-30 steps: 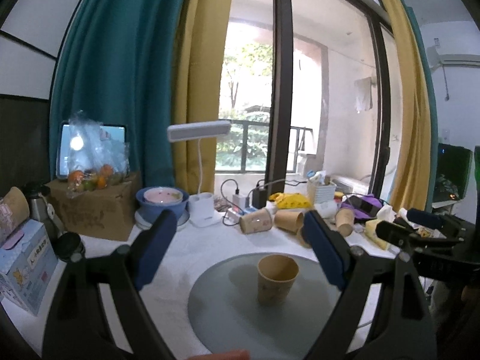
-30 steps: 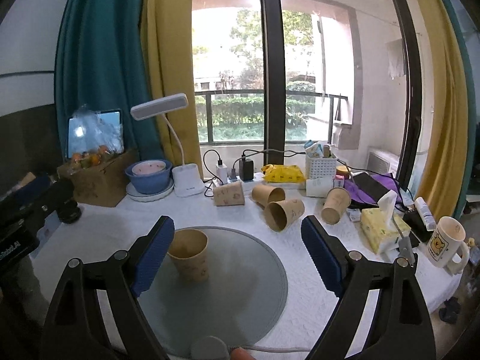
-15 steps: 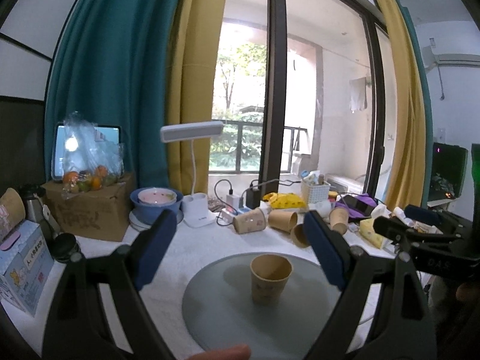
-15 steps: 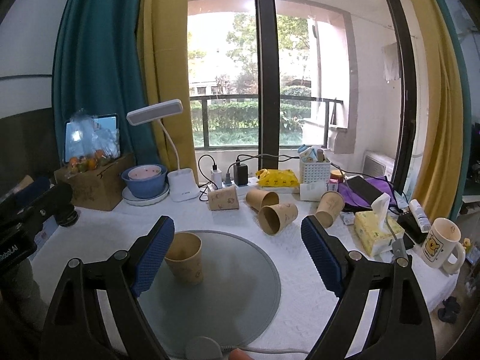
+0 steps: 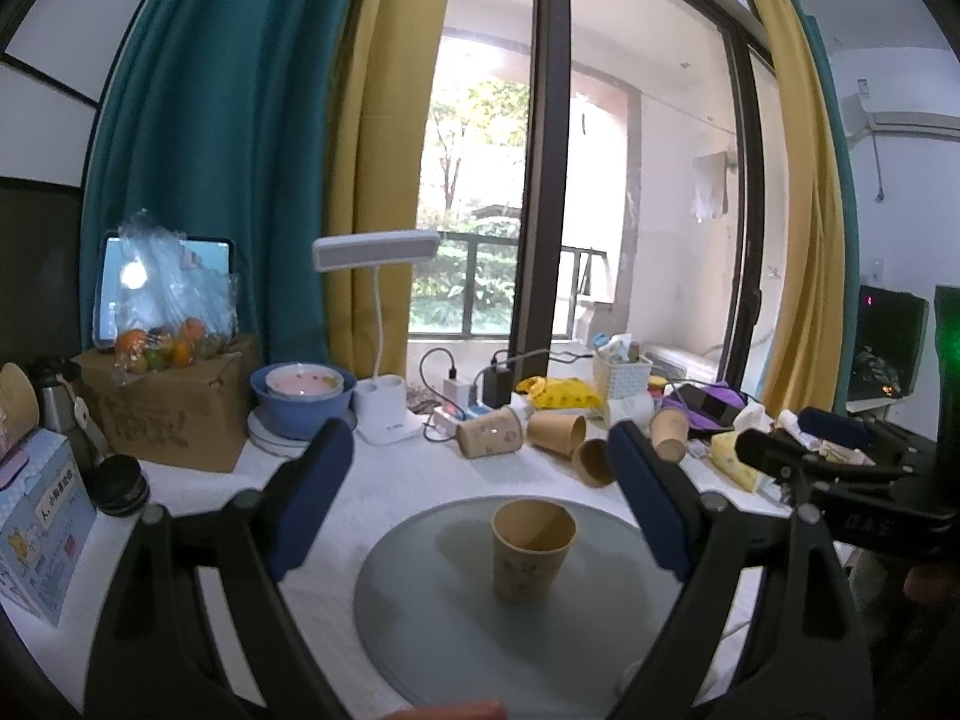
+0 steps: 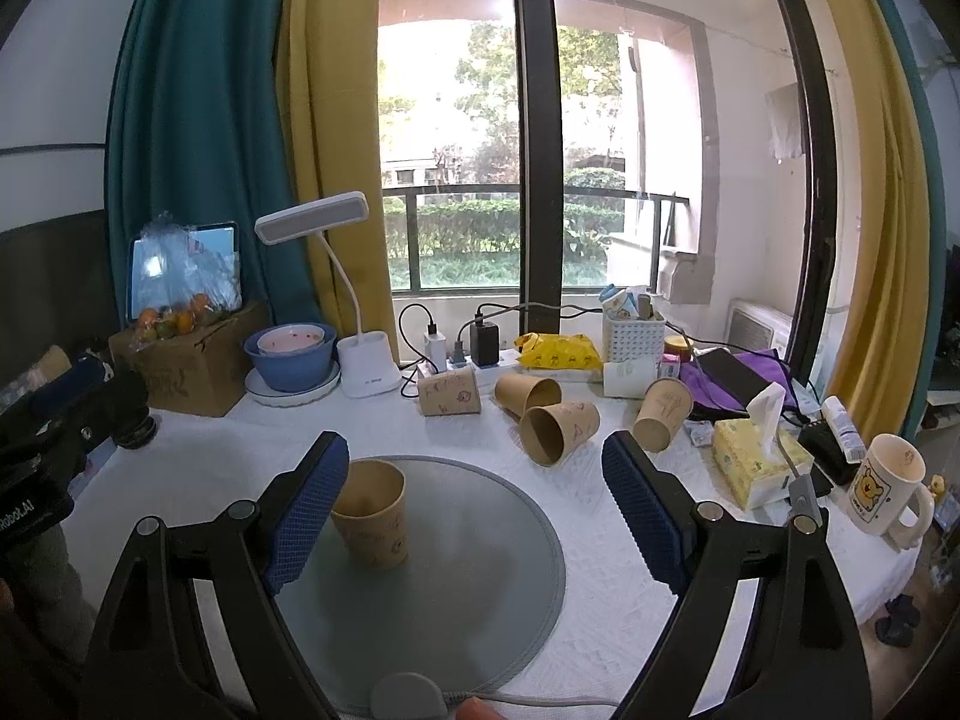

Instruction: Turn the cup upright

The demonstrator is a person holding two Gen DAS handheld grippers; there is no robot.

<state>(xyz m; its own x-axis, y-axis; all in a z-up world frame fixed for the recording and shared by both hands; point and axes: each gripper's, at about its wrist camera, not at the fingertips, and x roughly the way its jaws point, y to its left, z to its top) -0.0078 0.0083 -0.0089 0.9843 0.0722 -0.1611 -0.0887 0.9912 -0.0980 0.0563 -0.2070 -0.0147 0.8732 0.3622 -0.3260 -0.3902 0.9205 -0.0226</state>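
The left hand-held gripper (image 5: 480,492) is spread wide and holds nothing. The right hand-held gripper (image 6: 477,495) is likewise wide and empty. Both hang above the near edge of the tabletop (image 6: 198,462).

The cup (image 5: 533,549) stands upright, mouth up, on the round grey mat (image 5: 600,630). In the left wrist view it sits between the two pads, clear of both. In the right wrist view it stands just behind the left pad, partly hidden by it. Judged from these views, the flip is complete and only withdrawal is left.

Hazards from this state:
- Any forward or sideways drift of either gripper could strike the cup wall. The cup appears to be light paper and would likely tip or slide.
- The right gripper's left pad is the nearest part to the cup. A leftward swing of that gripper is the most probable cause of contact.
- Closing the jaws during withdrawal offers no benefit and could catch the rim.

Surface: the tabletop carries a white textured cloth, with the mat lying flat on it. Behind the mat, several paper cups (image 6: 558,432) lie on their sides, well apart from the upright one. A tissue box (image 6: 759,462) and a white mug (image 6: 888,489) stand at the right.

Room: a desk lamp (image 6: 360,360), a blue bowl (image 6: 291,357) and a cardboard box (image 6: 192,369) with fruit line the back edge. Behind them are a tall window, teal and yellow curtains, and a balcony rail with greenery beyond.
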